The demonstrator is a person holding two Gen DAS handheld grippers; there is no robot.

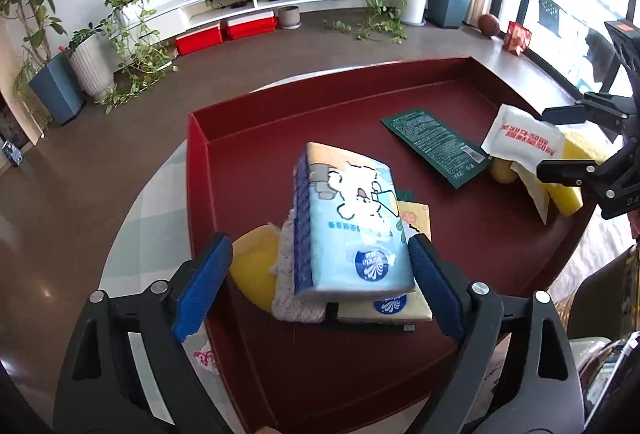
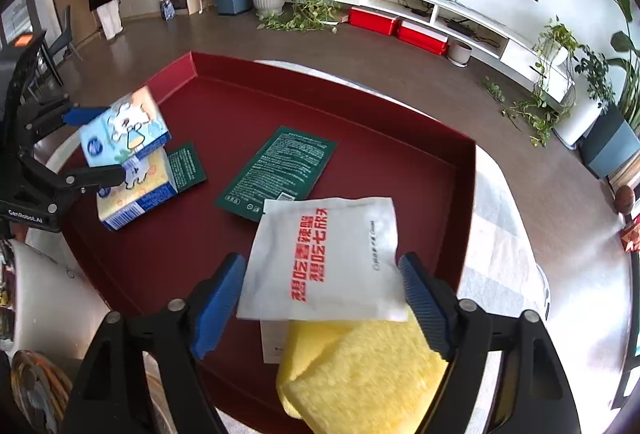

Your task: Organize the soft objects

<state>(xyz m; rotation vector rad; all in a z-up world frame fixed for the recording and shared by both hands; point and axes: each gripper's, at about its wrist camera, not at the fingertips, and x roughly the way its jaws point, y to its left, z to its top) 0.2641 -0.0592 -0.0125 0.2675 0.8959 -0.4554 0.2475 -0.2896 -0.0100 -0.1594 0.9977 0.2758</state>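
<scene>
Over the red tray, near its left wall, the left gripper hangs with its blue pads spread apart; a light-blue tissue pack sits tilted between them, its right edge against the right pad, the left pad clear of it. Under that pack lie a yellow tissue pack, a pale knitted cloth and a yellow round sponge. Toward the tray's right side, the right gripper has its jaws spread apart too, with a white sachet with red print spanning the gap above a folded yellow cloth; whether the pads press it, I cannot tell. A dark green sachet lies flat at the tray's middle, apart from both piles.
</scene>
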